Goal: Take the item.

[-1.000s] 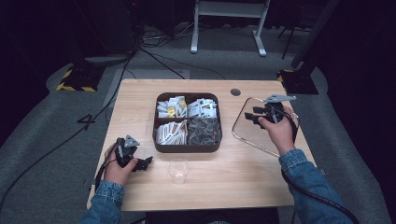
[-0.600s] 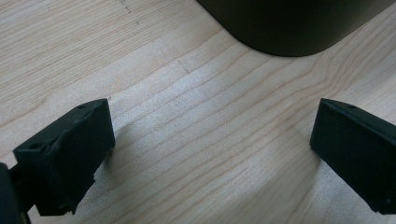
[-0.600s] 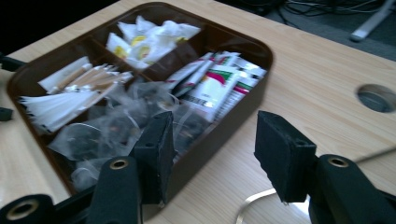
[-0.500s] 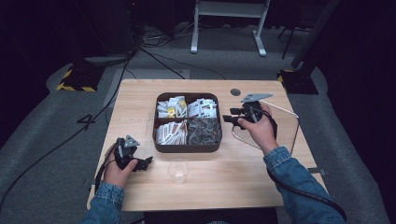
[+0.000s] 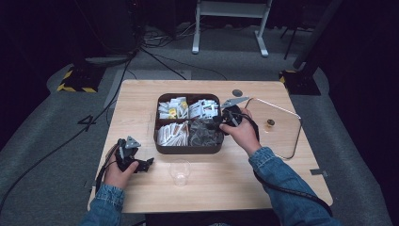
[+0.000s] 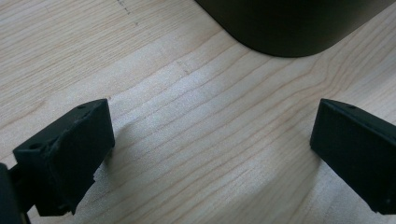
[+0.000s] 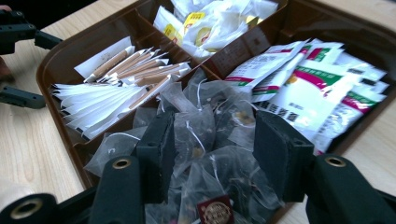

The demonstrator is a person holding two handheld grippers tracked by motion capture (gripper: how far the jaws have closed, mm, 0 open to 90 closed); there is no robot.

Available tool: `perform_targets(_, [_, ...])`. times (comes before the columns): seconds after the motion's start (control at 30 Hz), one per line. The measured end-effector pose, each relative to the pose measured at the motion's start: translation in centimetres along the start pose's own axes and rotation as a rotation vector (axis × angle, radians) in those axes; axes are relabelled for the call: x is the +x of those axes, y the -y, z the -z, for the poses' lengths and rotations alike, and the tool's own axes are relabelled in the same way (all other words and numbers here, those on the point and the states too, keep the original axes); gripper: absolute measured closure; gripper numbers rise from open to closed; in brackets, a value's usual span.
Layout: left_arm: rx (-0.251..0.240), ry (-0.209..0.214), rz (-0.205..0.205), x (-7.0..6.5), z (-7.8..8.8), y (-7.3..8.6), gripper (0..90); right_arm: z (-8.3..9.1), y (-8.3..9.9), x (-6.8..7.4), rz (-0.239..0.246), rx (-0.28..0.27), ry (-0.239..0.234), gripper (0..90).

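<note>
Change: right gripper (image 7: 212,154) has swung from clear lid (image 5: 277,127) to brown four-compartment tray (image 5: 188,149) | jaws parted, empty, above translucent tea bags (image 7: 205,140) | left gripper (image 5: 136,162) released, resting | pick-up imminent

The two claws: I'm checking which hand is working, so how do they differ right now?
The right claw hangs over the brown tray's compartment of clear tea bags; the left claw rests on bare table beside that tray. The left's jaws stand wider than the right's. Both are open, gripping nothing.
</note>
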State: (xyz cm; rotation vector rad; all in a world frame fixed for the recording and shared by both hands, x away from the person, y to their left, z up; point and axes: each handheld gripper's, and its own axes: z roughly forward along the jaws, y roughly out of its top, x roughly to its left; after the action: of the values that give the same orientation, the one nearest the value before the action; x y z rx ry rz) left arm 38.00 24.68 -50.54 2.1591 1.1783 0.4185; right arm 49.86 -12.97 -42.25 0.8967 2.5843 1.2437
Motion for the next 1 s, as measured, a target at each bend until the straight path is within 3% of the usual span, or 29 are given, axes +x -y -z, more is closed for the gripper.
perform_targets(0.27, [0.0, 0.0, 0.0, 0.0, 0.0, 0.0, 0.2, -2.7, 0.1, 0.8, 0.006, 0.063, -0.018, 53.3])
perform_targets(0.5, [0.0, 0.0, 0.0, 0.0, 0.0, 0.0, 0.2, -3.8, 0.5, 1.0, 0.01, 0.107, -0.029, 60.5])
perform_targets(0.6, [0.0, 0.0, 0.0, 0.0, 0.0, 0.0, 0.2, -4.1, 0.7, 0.9, -0.001, 0.115, -0.032, 62.7])
perform_targets(0.63, [0.0, 0.0, 0.0, 0.0, 0.0, 0.0, 0.2, -4.1, 0.7, 1.0, -0.002, 0.118, -0.04, 67.1])
perform_targets(0.73, [0.0, 0.0, 0.0, 0.0, 0.0, 0.0, 0.2, -4.0, 0.6, 1.3, 0.041, 0.126, -0.031, 74.9])
perform_targets(0.83, [0.0, 0.0, 0.0, 0.0, 0.0, 0.0, 0.2, -3.8, 0.5, 1.7, 0.065, 0.132, -0.014, 75.9])
perform_targets(1.0, [0.0, 0.0, 0.0, 0.0, 0.0, 0.0, 0.2, -3.4, 0.7, 1.8, 0.066, 0.106, -0.01, 76.8])
